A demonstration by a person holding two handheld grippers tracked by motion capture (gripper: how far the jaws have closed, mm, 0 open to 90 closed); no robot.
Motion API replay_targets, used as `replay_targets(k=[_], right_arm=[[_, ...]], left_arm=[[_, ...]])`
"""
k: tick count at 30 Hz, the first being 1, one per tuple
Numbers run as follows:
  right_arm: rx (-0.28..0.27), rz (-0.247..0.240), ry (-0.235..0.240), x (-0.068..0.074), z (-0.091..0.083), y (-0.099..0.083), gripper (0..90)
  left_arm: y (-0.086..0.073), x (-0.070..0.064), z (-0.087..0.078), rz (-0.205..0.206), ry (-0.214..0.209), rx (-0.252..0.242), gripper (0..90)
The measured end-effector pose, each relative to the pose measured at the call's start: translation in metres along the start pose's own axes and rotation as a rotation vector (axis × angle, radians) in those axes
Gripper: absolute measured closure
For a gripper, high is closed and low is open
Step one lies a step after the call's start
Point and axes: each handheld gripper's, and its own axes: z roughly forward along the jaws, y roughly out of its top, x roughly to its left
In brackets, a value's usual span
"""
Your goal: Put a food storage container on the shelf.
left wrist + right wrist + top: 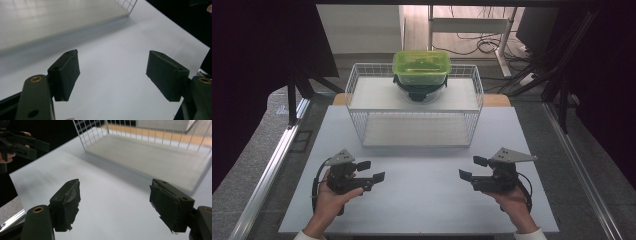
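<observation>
High view: a green-lidded container (421, 67) sits on the top shelf of a white wire rack (357, 92), toward the back edge and slightly right of centre. The lid is translucent lime green; the body beneath looks clear, with something dark under it that I cannot make out. The rack stands at the far part of the white bench (422, 200). The left hand-held gripper (372, 170) and the right hand-held gripper (469, 167) hover over the near part of the bench, each in a hand, jaws pointing inward toward each other. Both are released, jaws spread, nothing between them. The container is well apart from both, beyond them and higher, roughly midway between the two.

Left gripper view: the left hand-held gripper (113, 72) has its black jaws wide apart over bare bench surface; the rack's lower shelf edge lies just ahead.

Right gripper view: the right hand-held gripper (115, 200) is likewise spread, with worn pads (71, 200). The rack (95, 135) lies ahead, the other gripper (23, 145) far left.
</observation>
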Motion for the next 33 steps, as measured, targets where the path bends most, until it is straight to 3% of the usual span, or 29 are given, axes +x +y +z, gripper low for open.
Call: replay_targets(k=[2, 5, 8, 12, 15, 20, 33], right_arm=[[0.016, 0.008, -0.011, -0.003, 0.003, -0.010, 24.6], [0.038, 0.029, -0.018, -0.005, 0.009, -0.025, 24.4], [0.058, 0.044, -0.028, -0.007, 0.015, -0.038, 24.4], [0.094, 0.062, -0.031, -0.010, 0.025, -0.057, 24.4], [0.124, 0.072, -0.031, -0.011, 0.031, -0.067, 24.4], [0.138, 0.068, -0.033, -0.010, 0.035, -0.070, 24.2], [0.104, 0.077, -0.052, -0.015, 0.027, -0.066, 22.8]], left_arm=[[-0.011, 0.002, 0.004, -0.015, -0.001, 0.015, 26.2], [-0.026, 0.004, 0.009, -0.002, 0.032, 0.056, 26.1], [-0.036, 0.006, 0.014, -0.020, 0.025, 0.074, 26.1], [-0.043, 0.008, 0.020, -0.015, 0.040, 0.099, 26.2], [-0.043, 0.011, 0.020, -0.007, 0.063, 0.088, 26.1], [-0.045, 0.017, 0.020, -0.017, 0.090, 0.082, 25.2], [-0.045, 0.018, 0.021, -0.010, 0.124, 0.080, 22.2]])
